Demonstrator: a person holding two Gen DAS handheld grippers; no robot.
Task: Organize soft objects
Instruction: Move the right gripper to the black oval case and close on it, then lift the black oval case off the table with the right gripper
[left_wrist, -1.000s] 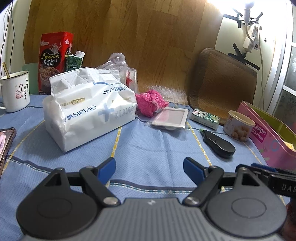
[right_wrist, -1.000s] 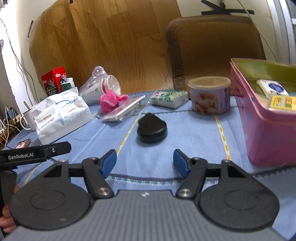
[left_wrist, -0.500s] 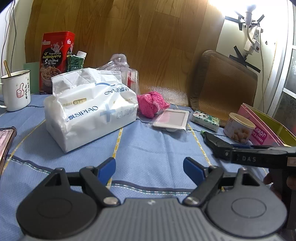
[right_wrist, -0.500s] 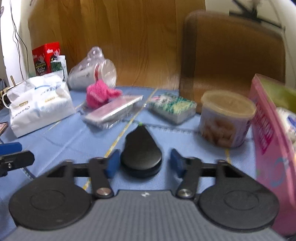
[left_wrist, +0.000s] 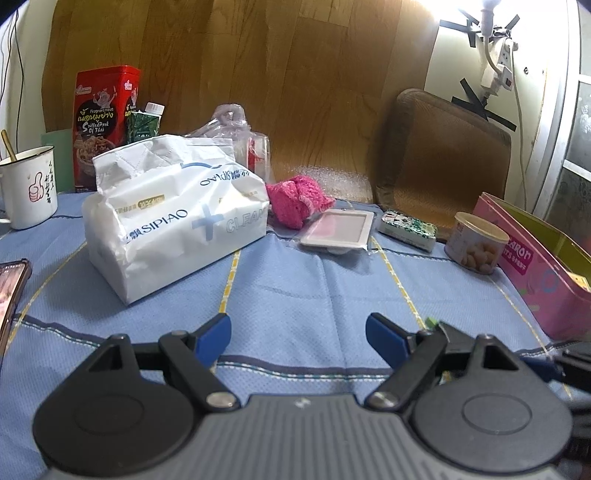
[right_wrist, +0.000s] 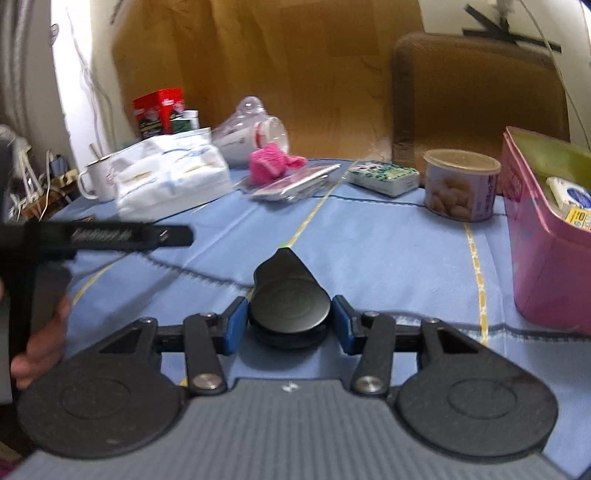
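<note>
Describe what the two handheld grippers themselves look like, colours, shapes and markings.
Both match: the left gripper and right gripper have blue finger pads on black linkage arms with silver pivot pins, two round black discs, and a ribbed grey body bearing a small white logo. The right view shows white lettering, blurred, along the left gripper's black side bar.

Behind your table you have a wood-grain panel (left_wrist: 258, 74) filling the upper centre of the frame. At right, a brown woven chair back (left_wrist: 450, 158) stands before a cream wall (left_wrist: 458, 48), where glaring light and a taped power strip (left_wrist: 498, 70) occupy the upper right corner.
</note>
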